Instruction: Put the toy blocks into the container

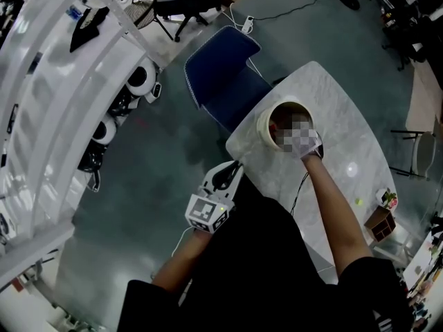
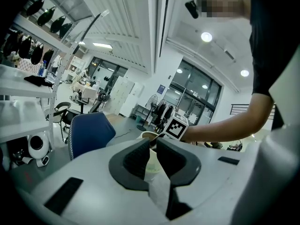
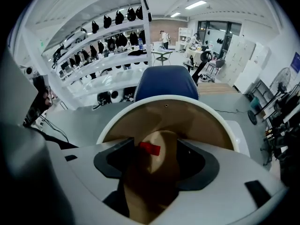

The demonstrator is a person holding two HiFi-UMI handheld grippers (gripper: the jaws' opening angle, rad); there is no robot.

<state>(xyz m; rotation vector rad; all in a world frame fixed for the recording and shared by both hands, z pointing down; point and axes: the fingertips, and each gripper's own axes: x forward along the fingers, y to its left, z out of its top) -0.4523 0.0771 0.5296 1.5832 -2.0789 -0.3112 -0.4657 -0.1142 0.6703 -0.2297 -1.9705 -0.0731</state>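
The marble table (image 1: 349, 126) carries a round container (image 1: 261, 120). The right gripper (image 3: 157, 144) points down into it, jaws released and wide apart. The left gripper (image 2: 153, 143) hangs beside the table edge, jaws barely parted, grasping nothing. A red block (image 3: 149, 148) sits inside the container, between the right jaws.

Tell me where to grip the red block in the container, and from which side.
Grip the red block across its narrow width, probably best coming straight down from above. It sits low inside the container, whose high round wall blocks any sideways approach. Its long edges give flat faces to pinch.
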